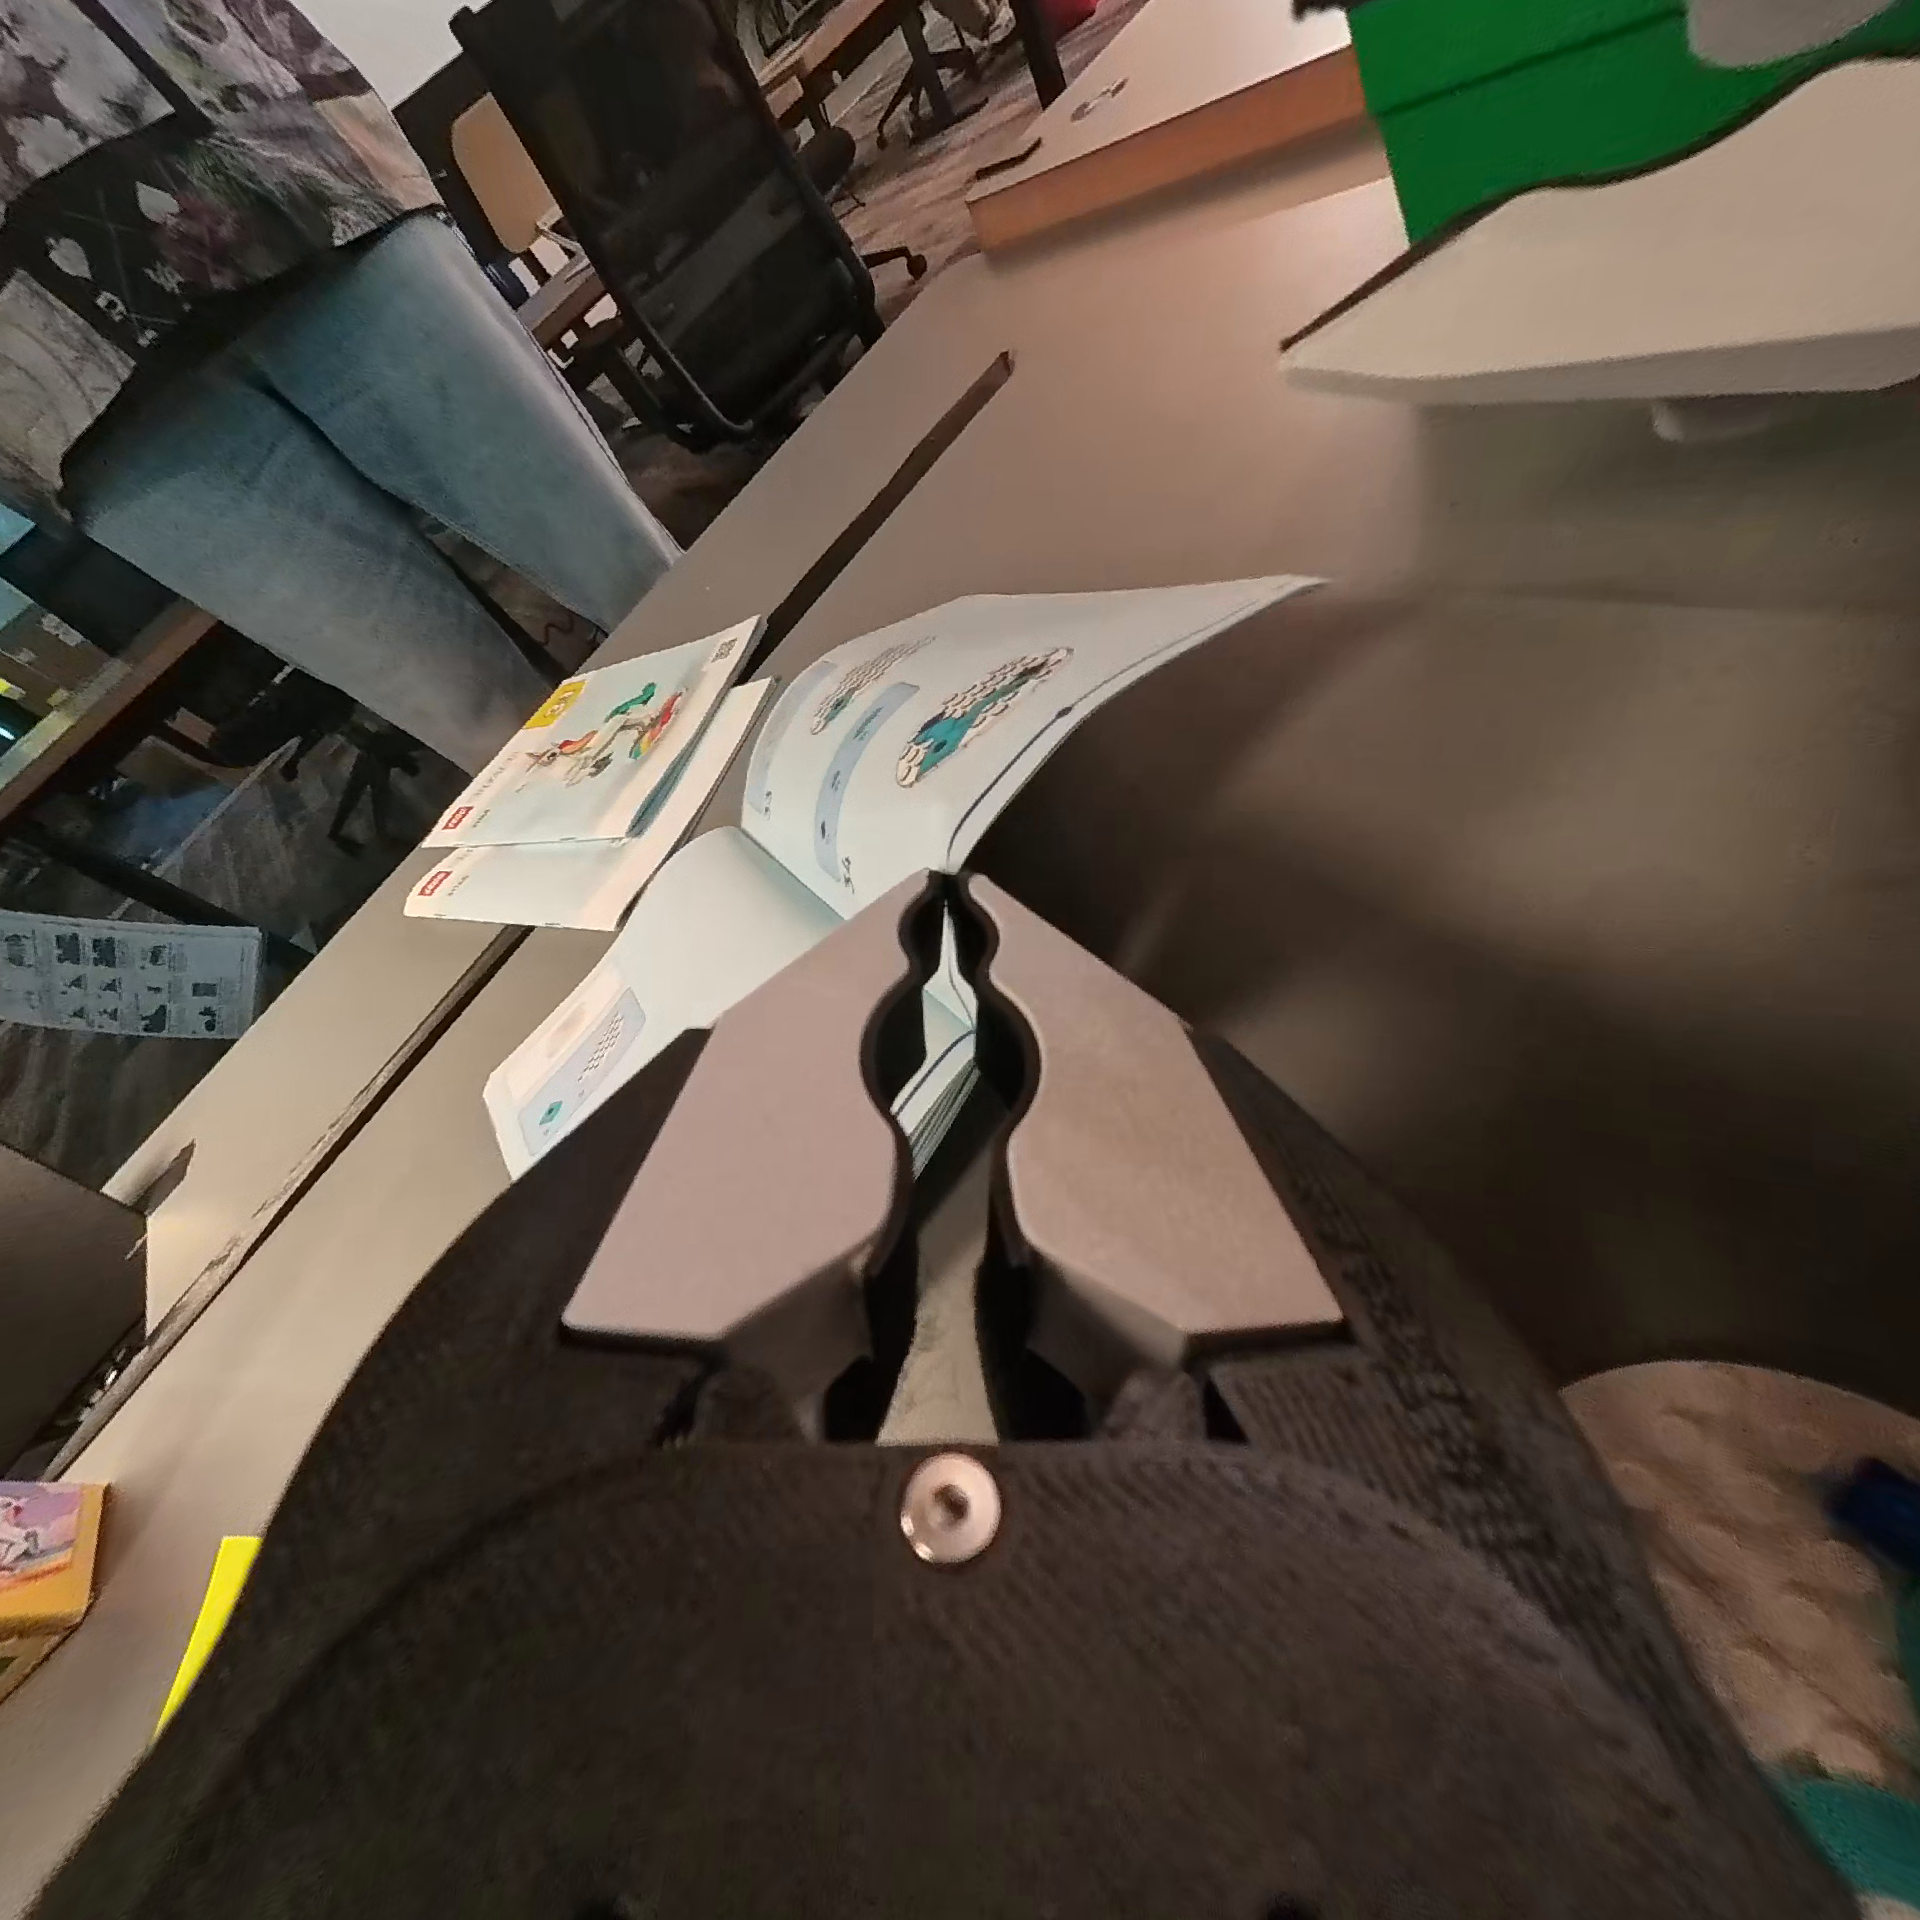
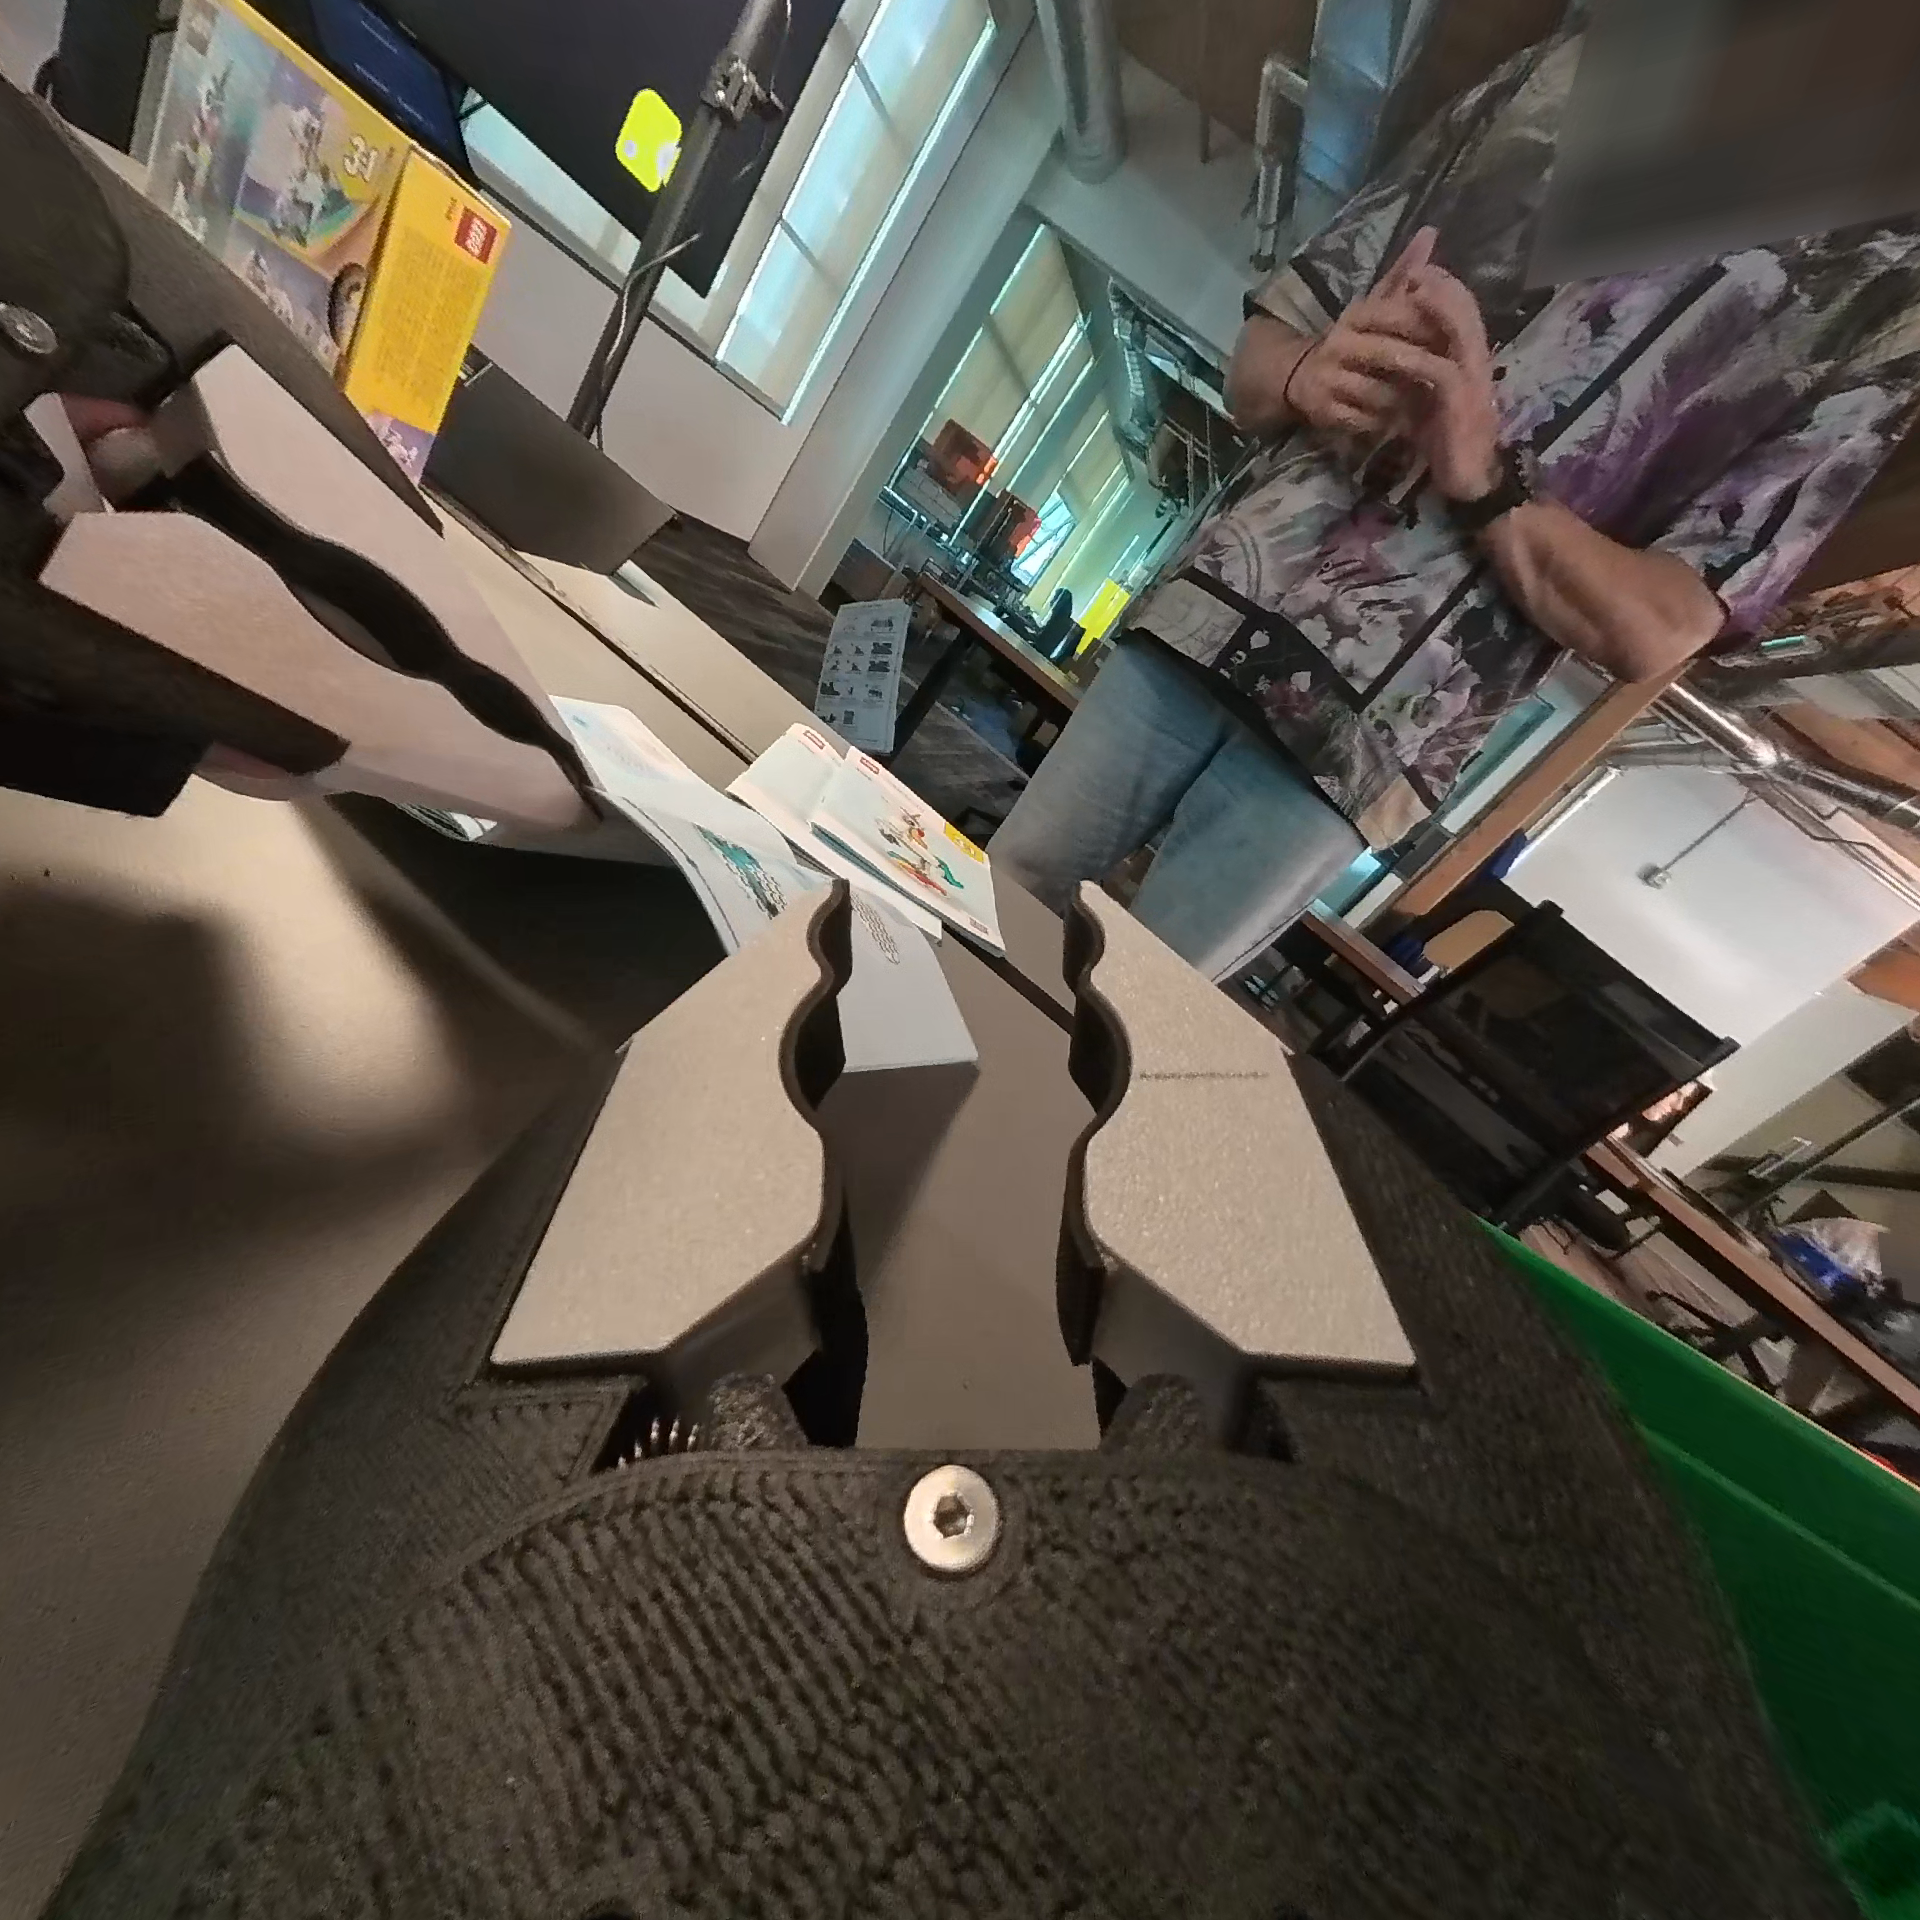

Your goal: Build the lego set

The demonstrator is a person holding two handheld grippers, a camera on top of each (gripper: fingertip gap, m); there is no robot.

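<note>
A booklet page (image 1: 966,748) is being pinched by the closed left claw (image 1: 948,883); the right claw (image 2: 951,914) is being held wide open, empty, above the surface (image 2: 260,1039).

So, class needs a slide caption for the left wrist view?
Left gripper pinches an open instruction booklet's page above the table.

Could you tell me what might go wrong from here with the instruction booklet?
The left gripper pinches a few pages of the open booklet; lifting further could tear or crease them. The lifted page bows toward the open right gripper, which might snag it.
</note>
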